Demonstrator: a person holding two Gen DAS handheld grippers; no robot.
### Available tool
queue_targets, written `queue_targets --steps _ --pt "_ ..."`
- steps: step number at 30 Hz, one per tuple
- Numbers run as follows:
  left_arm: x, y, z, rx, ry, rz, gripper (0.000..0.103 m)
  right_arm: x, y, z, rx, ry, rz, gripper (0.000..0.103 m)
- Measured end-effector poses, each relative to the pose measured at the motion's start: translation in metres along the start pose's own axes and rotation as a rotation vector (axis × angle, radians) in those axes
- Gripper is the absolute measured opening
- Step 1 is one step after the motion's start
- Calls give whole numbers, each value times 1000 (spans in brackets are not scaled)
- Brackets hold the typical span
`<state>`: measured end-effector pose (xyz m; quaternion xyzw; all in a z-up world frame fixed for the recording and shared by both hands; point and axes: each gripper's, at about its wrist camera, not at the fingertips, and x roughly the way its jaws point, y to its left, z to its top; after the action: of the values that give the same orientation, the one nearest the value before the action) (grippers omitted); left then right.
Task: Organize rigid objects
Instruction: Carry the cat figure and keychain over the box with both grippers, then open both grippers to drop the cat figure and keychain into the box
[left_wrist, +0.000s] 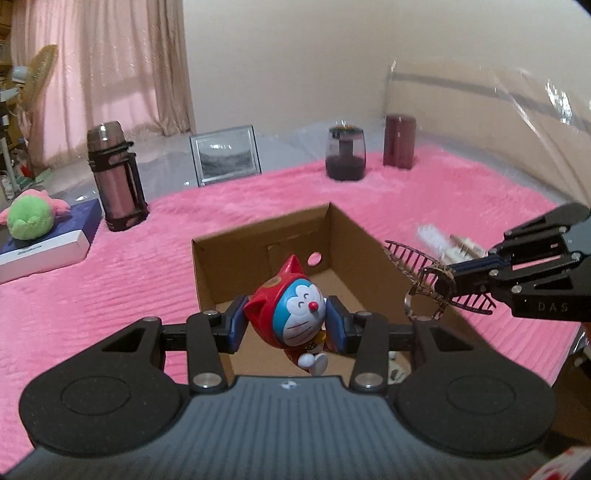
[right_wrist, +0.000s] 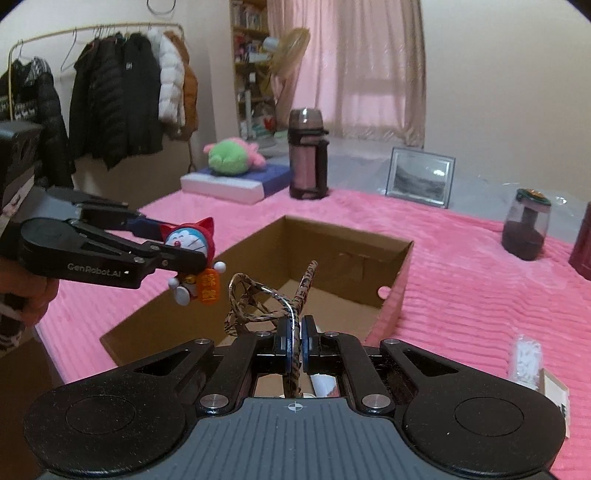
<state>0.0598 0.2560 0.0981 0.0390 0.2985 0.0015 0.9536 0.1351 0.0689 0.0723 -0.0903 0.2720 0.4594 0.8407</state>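
My left gripper (left_wrist: 286, 325) is shut on a blue cat figurine in a red hood (left_wrist: 295, 314), held above the near end of an open cardboard box (left_wrist: 343, 236) on the pink blanket. In the right wrist view that left gripper (right_wrist: 184, 245) carries the figurine (right_wrist: 192, 243) over the box's left wall (right_wrist: 166, 314). My right gripper (right_wrist: 294, 345) is shut on a brown tortoiseshell hair claw clip (right_wrist: 258, 295) just above the box's near end. In the left wrist view the right gripper (left_wrist: 448, 275) comes in from the right with the clip (left_wrist: 424, 277) at the box's right wall.
On the pink blanket (left_wrist: 92, 280) stand a pink thermos (left_wrist: 116, 177), a picture frame (left_wrist: 225, 155), a dark jar (left_wrist: 345, 153) and a maroon canister (left_wrist: 399, 142). A green plush (left_wrist: 29, 218) lies on a flat box (left_wrist: 51, 240). A small packet (right_wrist: 524, 354) lies at the right.
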Motion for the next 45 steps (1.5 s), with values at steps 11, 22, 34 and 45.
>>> queue_targets --steps 11,22,34,45 --pt "67 18 12 89 114 -37 40 69 -13 21 -141 115 -3 1" --pt "133 34 20 148 233 -52 40 158 -35 37 -281 297 5 1" --pt "164 39 16 176 290 -68 40 222 -49 32 -368 474 -65 2" --pt "168 36 18 191 290 -69 40 226 -53 30 -402 500 -91 2"
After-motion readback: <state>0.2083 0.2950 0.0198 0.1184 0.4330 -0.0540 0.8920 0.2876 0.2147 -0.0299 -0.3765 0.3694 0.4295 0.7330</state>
